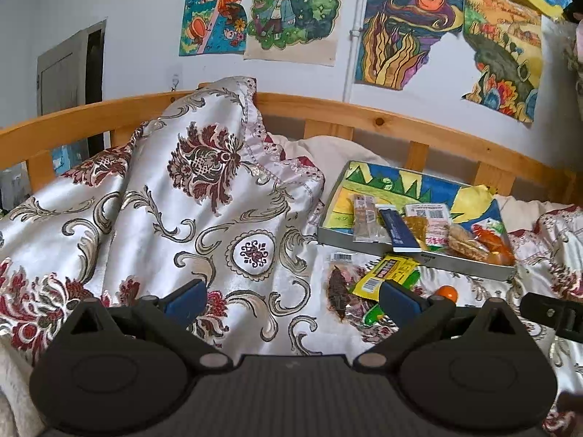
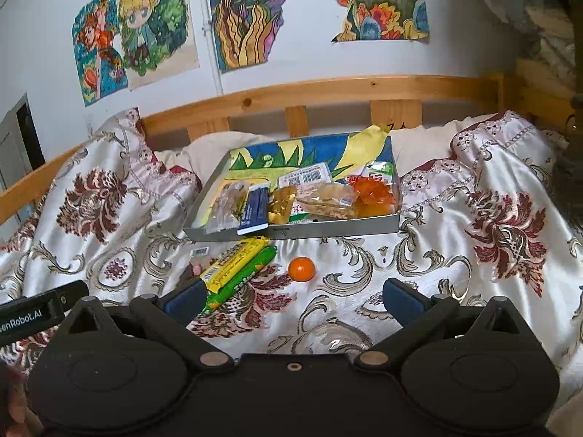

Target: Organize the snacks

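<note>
A shallow grey tray [image 2: 328,226] [image 1: 342,238] holding several snack packets lies on the patterned bedspread near the wooden rail. In front of it lie a yellow packet [image 2: 233,260] [image 1: 386,273], a green packet [image 2: 242,284] [image 1: 375,315], a clear packet of dark dried food [image 1: 337,291] and a small orange fruit [image 2: 301,268] [image 1: 447,293]. My right gripper [image 2: 291,300] is open and empty, just short of the fruit, its left finger beside the green packet. My left gripper [image 1: 291,300] is open and empty over bare bedspread, its right finger next to the loose packets.
A wooden bed rail [image 2: 328,87] runs behind the tray, with bunched bedspread [image 1: 204,167] to its left and a raised fold [image 2: 503,167] to its right. Drawings hang on the wall [image 1: 291,11]. The other gripper's body shows at the right edge of the left wrist view [image 1: 550,313].
</note>
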Motion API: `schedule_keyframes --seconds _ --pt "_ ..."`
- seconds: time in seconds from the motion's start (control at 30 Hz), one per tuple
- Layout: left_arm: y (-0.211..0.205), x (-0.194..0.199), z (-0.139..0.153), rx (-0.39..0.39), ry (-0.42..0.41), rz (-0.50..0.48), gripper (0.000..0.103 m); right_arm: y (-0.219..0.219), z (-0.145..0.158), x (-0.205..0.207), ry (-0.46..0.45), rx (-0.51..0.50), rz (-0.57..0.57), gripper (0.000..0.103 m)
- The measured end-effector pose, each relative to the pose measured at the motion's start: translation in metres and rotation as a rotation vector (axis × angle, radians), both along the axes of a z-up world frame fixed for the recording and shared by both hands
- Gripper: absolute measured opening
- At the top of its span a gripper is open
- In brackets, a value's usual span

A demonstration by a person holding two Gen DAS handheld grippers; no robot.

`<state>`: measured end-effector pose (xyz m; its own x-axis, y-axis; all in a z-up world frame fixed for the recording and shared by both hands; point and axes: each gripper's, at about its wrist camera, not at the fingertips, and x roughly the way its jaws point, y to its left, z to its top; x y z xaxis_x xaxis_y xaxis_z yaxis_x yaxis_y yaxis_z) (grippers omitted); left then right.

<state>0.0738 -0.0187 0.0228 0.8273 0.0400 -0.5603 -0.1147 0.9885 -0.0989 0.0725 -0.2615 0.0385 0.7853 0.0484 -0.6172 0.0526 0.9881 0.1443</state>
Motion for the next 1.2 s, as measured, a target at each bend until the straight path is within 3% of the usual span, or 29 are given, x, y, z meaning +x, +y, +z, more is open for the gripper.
schedule_keyframes --seconds 0.47,0.7,0.83,1.2 --pt "-0.004 -0.026 0.023 0.001 -0.032 -0.017 0.102 0.01 0.015 -0.031 -0.061 0.004 -0.012 0.102" --pt "-0.002 -0.023 0.023 0.024 -0.001 -0.015 0.102 0.004 0.015 -0.03 -0.056 0.052 -0.044 0.102" --pt "0.001 -0.003 0.026 0.025 0.061 -0.044 0.102 0.001 0.02 -0.021 -0.009 0.055 -0.036 0.102" --pt "-0.006 0.076 0.026 0.138 0.167 -0.146 0.102 0.009 0.048 0.045 0.09 0.002 0.028 0.102"
